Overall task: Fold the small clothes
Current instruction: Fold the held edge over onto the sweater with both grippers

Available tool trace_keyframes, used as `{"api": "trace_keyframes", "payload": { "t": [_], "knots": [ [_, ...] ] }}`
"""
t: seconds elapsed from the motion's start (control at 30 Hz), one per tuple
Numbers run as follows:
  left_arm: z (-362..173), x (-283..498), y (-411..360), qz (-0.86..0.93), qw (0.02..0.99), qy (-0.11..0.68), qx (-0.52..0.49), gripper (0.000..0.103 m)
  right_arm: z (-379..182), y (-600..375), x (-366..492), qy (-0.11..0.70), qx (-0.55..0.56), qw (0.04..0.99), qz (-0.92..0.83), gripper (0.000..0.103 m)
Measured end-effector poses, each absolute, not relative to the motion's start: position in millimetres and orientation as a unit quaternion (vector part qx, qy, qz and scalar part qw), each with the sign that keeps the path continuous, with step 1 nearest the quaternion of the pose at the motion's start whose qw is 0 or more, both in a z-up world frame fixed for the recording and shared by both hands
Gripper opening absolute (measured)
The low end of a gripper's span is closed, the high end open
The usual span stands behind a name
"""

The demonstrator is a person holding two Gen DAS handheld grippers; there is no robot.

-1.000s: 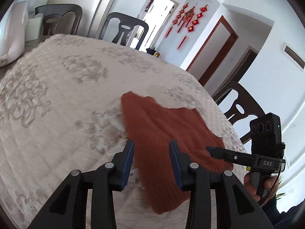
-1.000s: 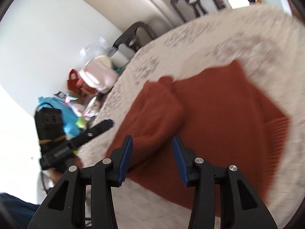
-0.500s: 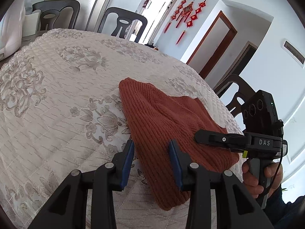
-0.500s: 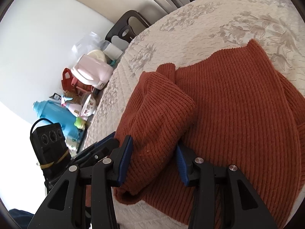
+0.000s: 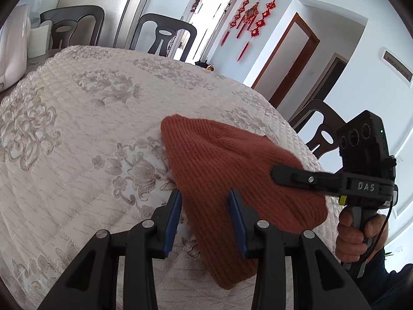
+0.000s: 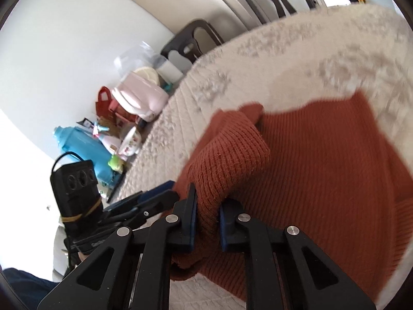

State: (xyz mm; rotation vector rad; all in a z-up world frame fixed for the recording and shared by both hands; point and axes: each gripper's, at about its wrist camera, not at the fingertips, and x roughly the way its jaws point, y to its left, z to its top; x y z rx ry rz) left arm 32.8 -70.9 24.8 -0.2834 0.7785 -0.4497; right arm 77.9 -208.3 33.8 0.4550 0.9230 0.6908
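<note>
A rust-orange knit sweater (image 5: 222, 170) lies on the cream embroidered tablecloth (image 5: 77, 139), with one sleeve (image 6: 227, 155) folded over its body (image 6: 322, 170). My right gripper (image 6: 207, 219) is shut on the cuff end of that sleeve and lifts it; it also shows in the left wrist view (image 5: 277, 174) above the sweater. My left gripper (image 5: 205, 206) is open, its jaws on either side of the sweater's near edge; it also shows in the right wrist view (image 6: 157, 193), just left of the held sleeve.
Dark chairs (image 5: 165, 36) stand around the table. At its far left end sit a pink bag (image 6: 139, 98), a blue jug (image 6: 80, 144), a bowl (image 6: 131, 142) and other clutter. The table edge runs close on the right (image 5: 317, 160).
My right gripper has closed on the folded sleeve's end and raised it. My left gripper has stayed open at the sweater's edge.
</note>
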Motion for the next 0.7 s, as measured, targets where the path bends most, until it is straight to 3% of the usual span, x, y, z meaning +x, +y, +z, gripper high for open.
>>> {"api": "trace_keyframes", "payload": {
  "t": [0.23,0.57,0.7],
  "knots": [
    [40.7,38.0,-93.3,-0.245,0.893,0.357,-0.124,0.040,66.6,-258.3,63.0,0.386,0.202,0.851,0.292,0.013],
    [27.4,36.2,-132.8,-0.279,0.877,0.380,-0.089,0.040,7.0,-319.7,46.2,0.437,0.247,0.839,0.207,0.013],
    [24.4,33.6,-137.8,-0.274,0.879,0.382,-0.078,0.040,10.6,-325.0,46.2,0.433,0.258,0.839,0.204,0.015]
  ]
}}
